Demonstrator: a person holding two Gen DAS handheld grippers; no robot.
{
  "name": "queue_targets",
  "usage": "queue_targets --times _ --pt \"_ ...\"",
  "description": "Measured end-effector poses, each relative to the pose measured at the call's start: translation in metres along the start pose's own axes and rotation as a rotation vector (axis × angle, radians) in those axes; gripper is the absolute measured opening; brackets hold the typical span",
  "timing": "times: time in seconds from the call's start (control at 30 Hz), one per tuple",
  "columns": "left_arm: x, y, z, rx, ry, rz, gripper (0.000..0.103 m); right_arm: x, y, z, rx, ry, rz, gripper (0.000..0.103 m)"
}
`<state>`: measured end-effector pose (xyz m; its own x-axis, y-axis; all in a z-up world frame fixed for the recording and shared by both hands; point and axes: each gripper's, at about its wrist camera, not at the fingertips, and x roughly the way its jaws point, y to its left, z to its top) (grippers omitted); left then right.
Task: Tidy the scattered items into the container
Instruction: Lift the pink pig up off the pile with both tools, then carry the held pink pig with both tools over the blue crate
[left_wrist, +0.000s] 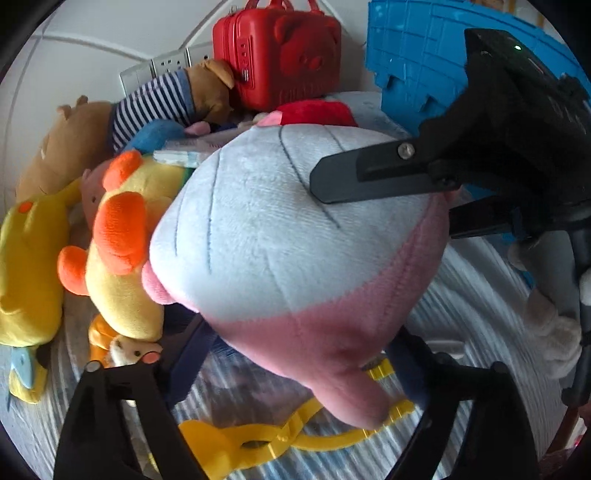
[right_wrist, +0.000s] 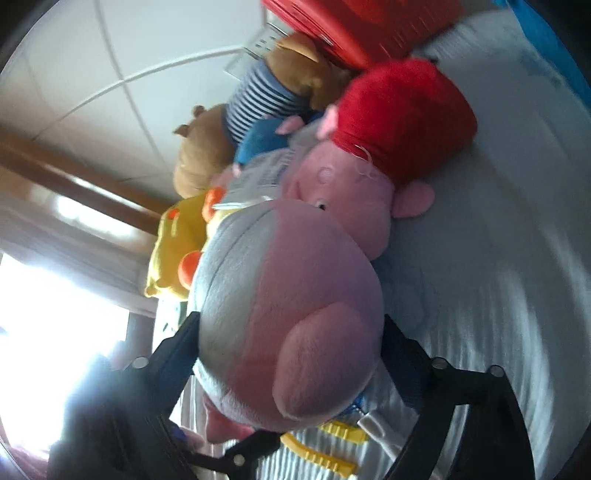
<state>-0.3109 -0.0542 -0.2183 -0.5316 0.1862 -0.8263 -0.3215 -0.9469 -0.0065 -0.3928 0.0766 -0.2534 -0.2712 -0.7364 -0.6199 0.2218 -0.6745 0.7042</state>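
In the left wrist view a yellow plush is cut off at the left edge, and beside it lies a duck with orange feet, half covering a small orange toy whose shape is hard to read. Behind them a striped bear leans face-first into a red case, its face hidden. The big grey-and-pink pig fills the middle, held above the striped bed; the left tongs spread wide around its pink lower end, and the plush hides the tips. A yellow clip lies on the bed under it. The right tongs reach in from the right, one finger pressed on the grey top, the other passing behind the pig. The blue container stands at upper right, partly blocked. The right wrist view is blurred and overexposed at left; there the tongs sit wide around the pig, and a second pig in red lies behind it.
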Motion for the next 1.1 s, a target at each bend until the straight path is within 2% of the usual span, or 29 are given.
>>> queue_targets --times 0.23,0.5,0.83,1.1 --pt "-0.071 -0.018 -0.002 0.081 -0.117 0.072 0.084 -0.053 0.052 -0.022 -0.126 -0.117 0.044 0.087" --pt "-0.139 -0.042 -0.021 0.1 -0.206 0.101 0.084 -0.107 0.102 -0.056 -0.201 -0.193 0.069 0.087" --pt "-0.199 -0.067 -0.069 0.172 -0.27 0.04 0.084 -0.152 0.145 -0.122 -0.219 -0.286 0.01 0.087" --pt "-0.243 -0.082 -0.087 0.253 -0.353 -0.036 0.084 -0.194 0.181 -0.175 -0.275 -0.409 -0.07 0.087"
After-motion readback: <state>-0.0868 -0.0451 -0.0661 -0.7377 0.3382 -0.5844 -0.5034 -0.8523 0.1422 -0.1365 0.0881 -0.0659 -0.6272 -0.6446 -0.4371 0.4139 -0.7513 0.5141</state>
